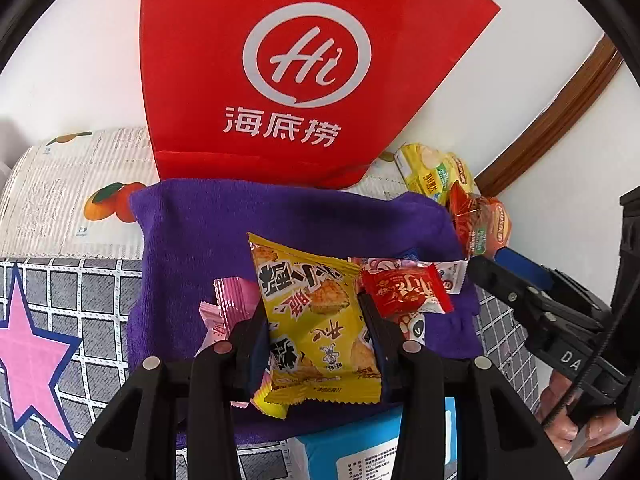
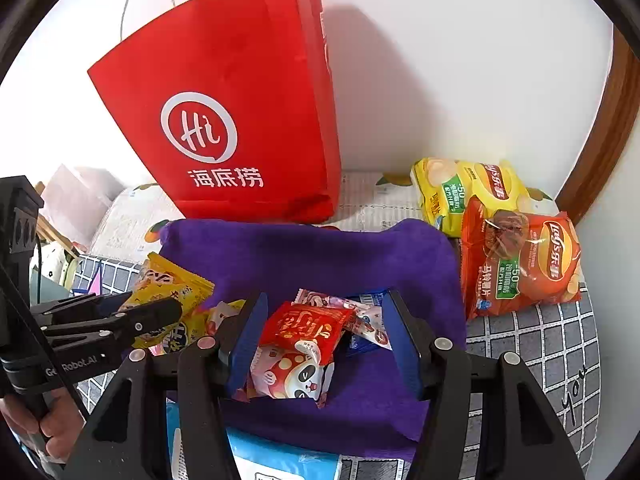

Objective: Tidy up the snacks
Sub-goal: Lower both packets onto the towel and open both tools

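Yellow foil is what our left tongs [image 1: 316, 332] are clenched on: a yellow snack packet [image 1: 316, 316] held by its two side edges, lifted a little over the purple cloth [image 1: 200, 232]. Our right tongs [image 2: 324, 340] stand released, with the jaws spread around a red packet [image 2: 304, 328] that lies on a panda packet [image 2: 296, 376], near the middle of the cloth. At the far side stands the red paper bag [image 2: 240, 100], and two chip bags [image 2: 516, 256] rest at the far right on the surface.

We judge several risks. The yellow packet is slippery and puffed, so it may rotate or slide out if we swing it fast toward the bag. The bag looks light and leans; a push on its wall could tip it. If the right tongs close now, they may take both stacked packets, or drag the cloth. The two tongs are near each other and may collide.
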A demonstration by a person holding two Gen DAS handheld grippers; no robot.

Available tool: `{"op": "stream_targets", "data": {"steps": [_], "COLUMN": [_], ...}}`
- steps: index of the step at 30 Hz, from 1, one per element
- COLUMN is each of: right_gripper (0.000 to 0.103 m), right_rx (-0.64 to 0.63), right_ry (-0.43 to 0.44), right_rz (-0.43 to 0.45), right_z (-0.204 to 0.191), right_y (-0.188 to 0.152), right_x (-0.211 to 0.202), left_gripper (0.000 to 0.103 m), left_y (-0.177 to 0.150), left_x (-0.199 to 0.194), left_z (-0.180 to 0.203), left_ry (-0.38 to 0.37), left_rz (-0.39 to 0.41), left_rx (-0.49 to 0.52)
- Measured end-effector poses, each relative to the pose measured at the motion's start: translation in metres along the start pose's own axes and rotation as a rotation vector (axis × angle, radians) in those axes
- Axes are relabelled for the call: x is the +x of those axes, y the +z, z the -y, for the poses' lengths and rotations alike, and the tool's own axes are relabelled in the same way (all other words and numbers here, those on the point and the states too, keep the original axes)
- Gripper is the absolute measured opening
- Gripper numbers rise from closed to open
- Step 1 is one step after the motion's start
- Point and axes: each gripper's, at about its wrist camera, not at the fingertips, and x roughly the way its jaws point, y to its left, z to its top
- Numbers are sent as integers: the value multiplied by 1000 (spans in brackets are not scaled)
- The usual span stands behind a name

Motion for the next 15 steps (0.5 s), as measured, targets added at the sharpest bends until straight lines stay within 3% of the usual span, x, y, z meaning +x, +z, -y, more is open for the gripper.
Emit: {"op": "stream_targets", "data": {"steps": [12, 15], "right_gripper": [59, 59], "right_rx": [-6, -13], "right_ry": [-6, -11], "right_rz": [-2, -5], "right_z": [-1, -3], "right_y": [0, 0], "right_x": [-1, 0], "left_gripper": [40, 44], "left_y": [3, 4], "left_x": [-3, -2], "left_z": [-7, -8], "left_ry": [15, 13], "left_rz": [6, -2], "left_rx": [-24, -29]}}
